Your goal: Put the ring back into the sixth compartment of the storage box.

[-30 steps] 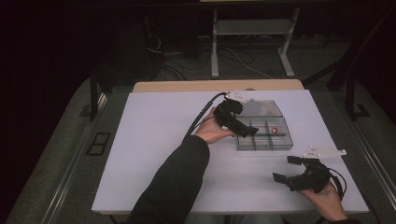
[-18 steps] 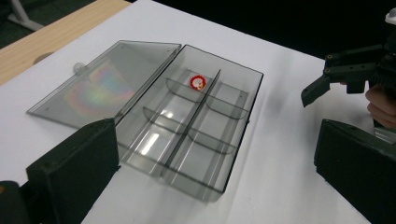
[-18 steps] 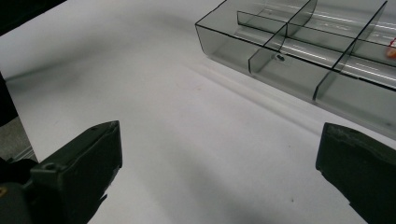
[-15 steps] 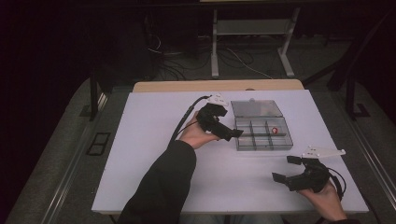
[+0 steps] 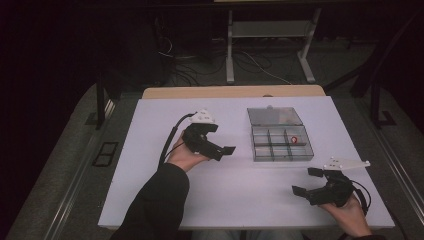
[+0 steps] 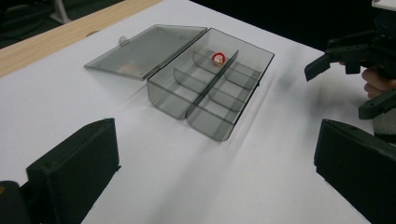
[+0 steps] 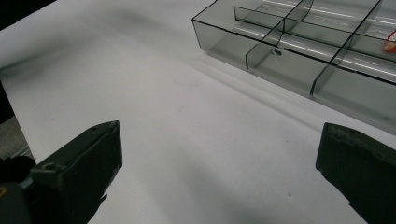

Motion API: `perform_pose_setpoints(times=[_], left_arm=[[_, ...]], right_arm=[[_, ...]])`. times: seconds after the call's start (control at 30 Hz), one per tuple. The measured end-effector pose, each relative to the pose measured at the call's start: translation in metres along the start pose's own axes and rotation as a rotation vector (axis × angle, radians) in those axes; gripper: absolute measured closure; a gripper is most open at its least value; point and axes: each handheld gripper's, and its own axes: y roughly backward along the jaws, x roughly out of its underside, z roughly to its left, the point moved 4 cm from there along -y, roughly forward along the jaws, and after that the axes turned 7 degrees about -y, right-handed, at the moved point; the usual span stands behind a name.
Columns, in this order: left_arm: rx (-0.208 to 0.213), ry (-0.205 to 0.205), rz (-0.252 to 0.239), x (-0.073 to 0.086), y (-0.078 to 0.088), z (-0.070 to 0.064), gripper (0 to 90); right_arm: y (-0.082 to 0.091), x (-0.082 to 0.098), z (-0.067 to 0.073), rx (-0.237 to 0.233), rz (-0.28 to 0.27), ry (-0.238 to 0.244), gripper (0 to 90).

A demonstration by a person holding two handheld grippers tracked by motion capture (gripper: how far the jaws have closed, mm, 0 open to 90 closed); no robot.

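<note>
- Left hand-held gripper (image 5: 220,149): jaws spread wide, nothing between them. It sits over the table (image 5: 150,200) just left of centre and points toward 3 o'clock, at the box (image 5: 281,140).
- Left hand-held gripper is near the box but clear of it; bare white table lies between the jaw tips and the box's left wall.
- Right hand-held gripper (image 5: 307,182): jaws also wide apart and empty. It is at the table's 5 o'clock corner and points toward 9 o'clock, low over the surface.
- Box: clear grey plastic with six compartments in two rows of three, right of table centre toward 2 o'clock. The lid (image 5: 274,116) is open and lies flat behind it, toward 12 o'clock.
- Bead (image 5: 294,140): small, red and white, in the back-row compartment at the right end in the high view. In the left gripper view the bead (image 6: 218,57) rests against the central divider, in the far-end compartment beside the lid.
- The other five compartments appear bare in the left gripper view.
- Right gripper view: the box's near wall (image 7: 261,56) crosses the upper right, well ahead of the jaws; a sliver of red (image 7: 390,41) shows at the right edge.
- Left gripper view: the right hand-held gripper (image 6: 345,84) shows at 2 o'clock, beyond the box's near end.
</note>
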Motion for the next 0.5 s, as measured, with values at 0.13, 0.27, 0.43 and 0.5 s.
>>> perform_pose_setpoints(times=[0.13,0.27,0.43,0.5], left_arm=[[-0.022,0.019,-0.013,0.01,0.013,0.001,0.0],[-0.041,0.033,-0.018,0.02,0.022,0.0,0.0],[-0.052,0.051,-0.002,0.037,0.031,-0.001,0.0],[-0.057,0.061,-0.005,0.044,0.035,-0.002,0.0]], right_arm=[[0.0,0.0,0.0,0.0,0.009,-0.008,0.5],[0.0,0.001,0.0,0.0,0.012,-0.014,0.5],[-0.001,0.0,-0.002,0.006,0.002,-0.007,0.5],[-0.001,0.0,-0.002,0.006,0.003,-0.007,0.5]])
